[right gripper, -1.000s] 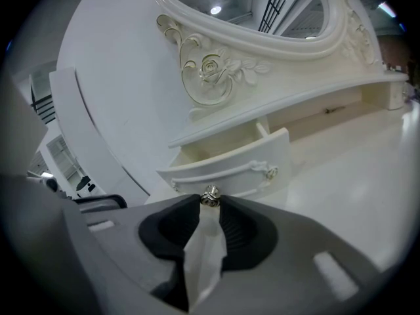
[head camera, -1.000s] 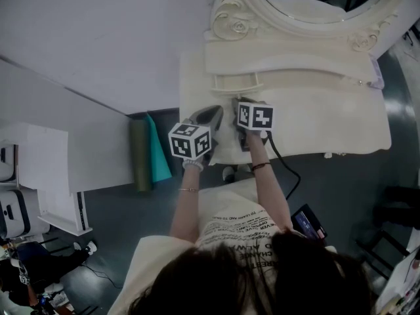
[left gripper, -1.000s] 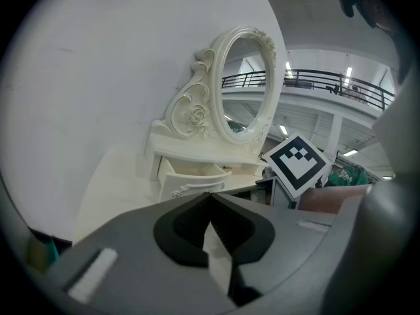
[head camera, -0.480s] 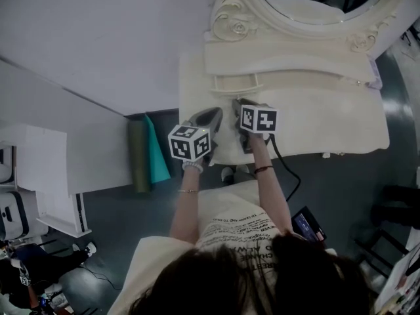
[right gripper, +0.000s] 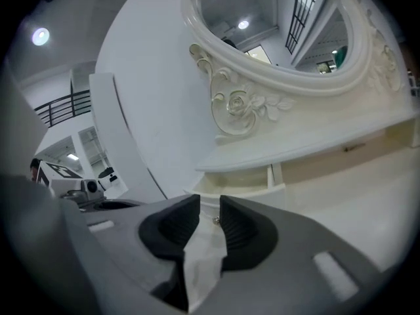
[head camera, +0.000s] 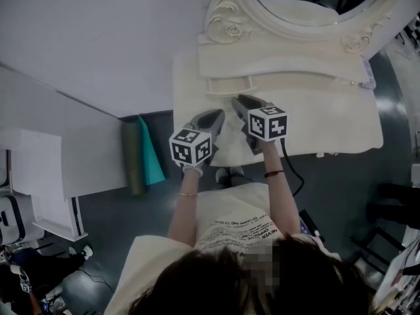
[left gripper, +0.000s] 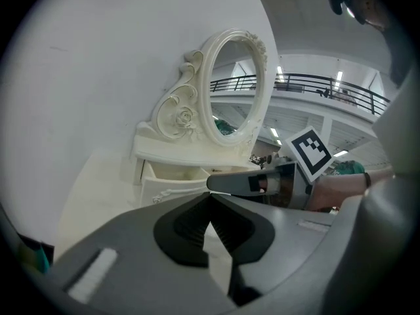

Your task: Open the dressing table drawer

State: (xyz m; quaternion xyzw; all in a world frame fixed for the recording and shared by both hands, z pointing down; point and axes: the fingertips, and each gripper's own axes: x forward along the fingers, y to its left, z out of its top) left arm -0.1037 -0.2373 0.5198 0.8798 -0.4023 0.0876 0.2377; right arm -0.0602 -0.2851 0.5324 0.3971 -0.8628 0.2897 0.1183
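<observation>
- The dressing table (head camera: 328,120) is cream, with an oval mirror (head camera: 308,5) at its back edge.
- The small drawer (head camera: 230,84) sits at the left end of the low shelf under the mirror, near the table's back left corner. It is pulled out towards the person, and its inside shows in the left gripper view (left gripper: 172,176).
- The drawer stood out just as far in both earlier head views, so it has not slid since.
- The right gripper (head camera: 237,100) is over the left part of the table top and points at the drawer front. Its marker cube now looks larger and lies further right and lower in the head view than a second ago. The cube's faces have also turned, so the gripper has lifted and rolled.
- Its jaws stand apart with a narrow gap (right gripper: 210,205). The drawer's little knob (right gripper: 215,220) shows in that gap, just beyond the pads, and neither pad presses on it.
- The left gripper (head camera: 218,113) is over the table's front left corner, just beside the right one and apart from the drawer. Its cube sits almost where it did in both earlier pictures.
- Its jaws are together, meeting at the tips with nothing between them (left gripper: 210,194).
- The whole table lies slightly lower and further left in the head view than before. That shift belongs to the camera, not to the furniture.
</observation>
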